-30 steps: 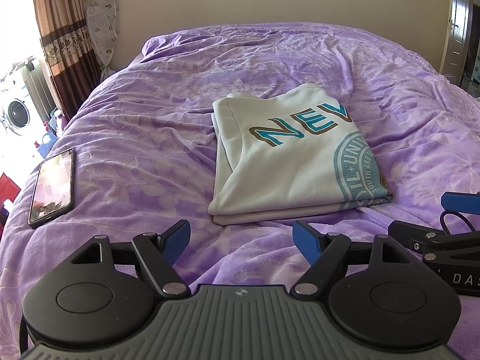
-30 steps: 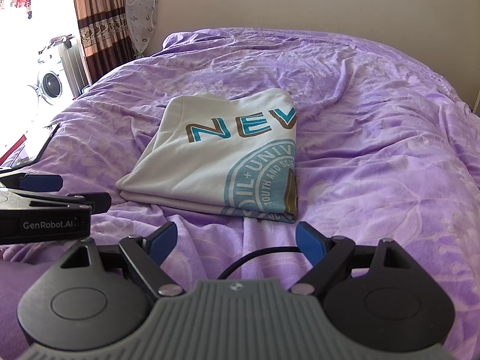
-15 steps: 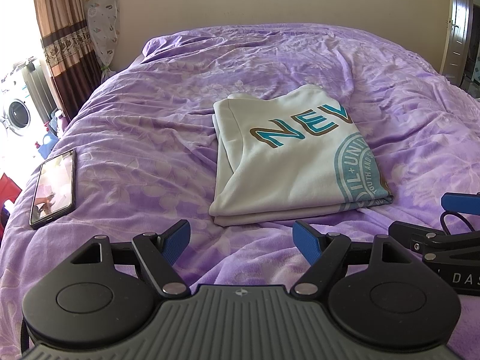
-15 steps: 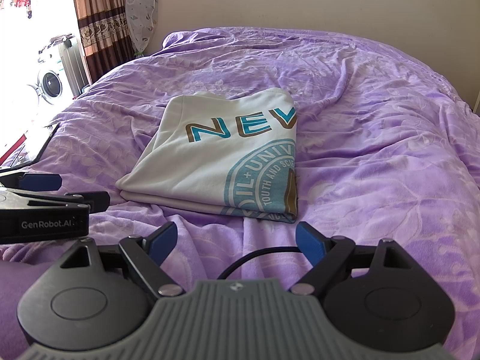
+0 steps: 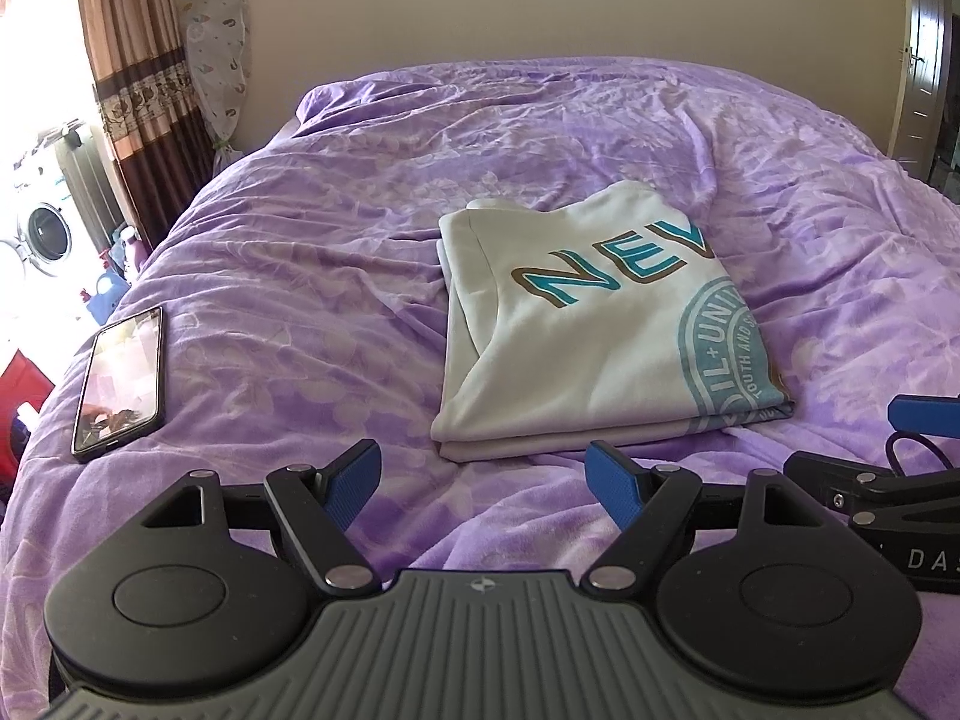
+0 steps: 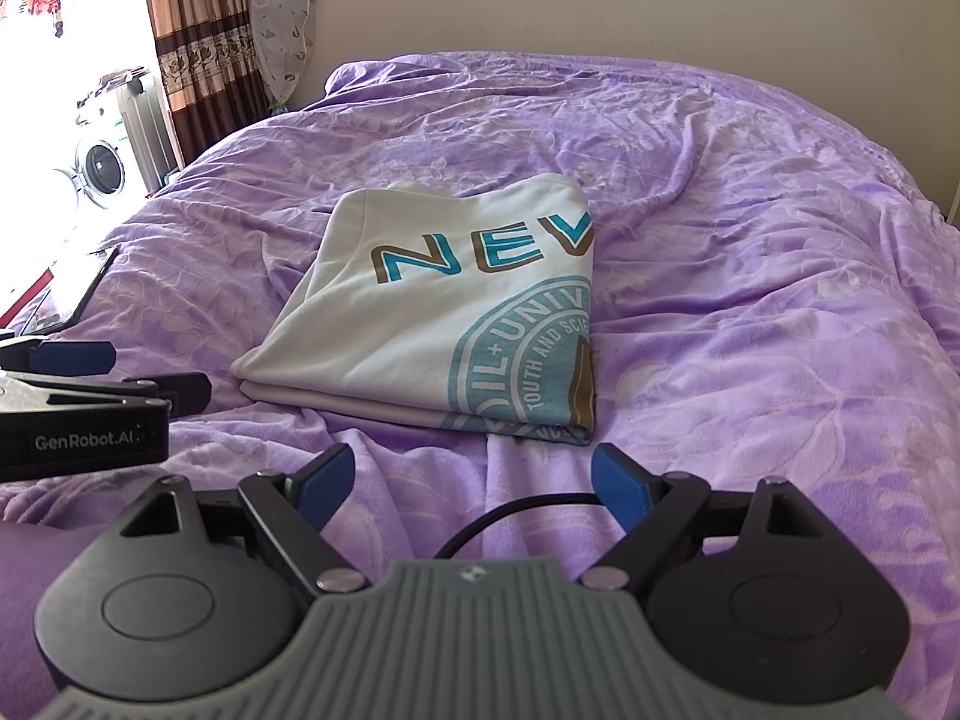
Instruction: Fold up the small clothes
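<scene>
While the folded shirt [image 5: 600, 336] lies flat at centre frame in the left wrist view, its near edge sits just above and between the spread blue fingertips of the left gripper [image 5: 483, 483], apart from both pads. From the right wrist view the same shirt [image 6: 444, 330] occupies the centre, its near right corner just above the gap of the right gripper [image 6: 471, 483], with no contact. Both sets of jaws stand released and wide, grasping nothing. The garment is a cream knit fabric folded into a rough rectangle of several layers, with stacked edges visible along its near side. Printed lettering reads "NEV" in teal with a brown outline; below it a teal circular seal carries partial text, "UNIV" and "TOUTH AND SCIE", cut off at the fold. The shirt rests on a purple bedspread [image 5: 336, 276], a soft, fleecy, wrinkled cover with a pale floral pattern. Each gripper has black linkage arms, ribbed blue pads and a grey ribbed body. At lower left of the right wrist view the side of the left gripper bears the label "GenRobot.AI"; at right edge of the left wrist view the right gripper shows "DAS". A black cable [image 6: 510, 513] curves between the right gripper's fingers. A smartphone [image 5: 120, 381] with a glossy screen lies at left on the bedspread, well apart from the shirt.
</scene>
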`<state>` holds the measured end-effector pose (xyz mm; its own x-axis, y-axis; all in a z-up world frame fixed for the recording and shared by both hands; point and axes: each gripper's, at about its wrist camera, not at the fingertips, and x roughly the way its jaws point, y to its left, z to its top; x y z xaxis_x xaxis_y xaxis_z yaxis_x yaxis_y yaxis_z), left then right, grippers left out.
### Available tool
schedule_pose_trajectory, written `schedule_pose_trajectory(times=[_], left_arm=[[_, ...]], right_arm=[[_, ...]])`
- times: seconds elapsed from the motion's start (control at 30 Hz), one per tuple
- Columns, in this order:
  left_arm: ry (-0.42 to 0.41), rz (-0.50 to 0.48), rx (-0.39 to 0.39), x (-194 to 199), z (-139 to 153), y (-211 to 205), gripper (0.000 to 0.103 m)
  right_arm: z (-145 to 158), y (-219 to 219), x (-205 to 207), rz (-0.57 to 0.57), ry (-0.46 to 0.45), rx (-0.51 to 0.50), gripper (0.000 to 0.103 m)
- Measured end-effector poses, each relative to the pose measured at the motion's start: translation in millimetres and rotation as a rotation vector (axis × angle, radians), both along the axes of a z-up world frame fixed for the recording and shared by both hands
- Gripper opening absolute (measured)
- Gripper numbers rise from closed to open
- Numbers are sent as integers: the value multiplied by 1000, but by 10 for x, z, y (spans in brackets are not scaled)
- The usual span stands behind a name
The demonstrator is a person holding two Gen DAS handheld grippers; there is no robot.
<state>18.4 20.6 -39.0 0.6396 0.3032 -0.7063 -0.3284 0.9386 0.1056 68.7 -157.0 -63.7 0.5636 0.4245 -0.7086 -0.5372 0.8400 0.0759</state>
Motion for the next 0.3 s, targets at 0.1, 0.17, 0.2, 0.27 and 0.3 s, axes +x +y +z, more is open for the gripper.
schedule_pose_trajectory(times=[0.1,0.17,0.2,0.27,0.3], left_arm=[[-1,-1,0,0,-2,-7,90],[-2,-1,-1,0,-1,-5,90],[-3,1,-1,0,0,0,90],[-3,6,-3,6,1,12,90],[-2,7,-3,8,1,1,90]], right_arm=[[0,-1,0,0,0,0,82],[1,-3,3,0,1,0,82],[2,-3,3,0,1,1,82],[-8,-1,-3,0,1,1,82],[-7,-2,0,0,1,1,82]])
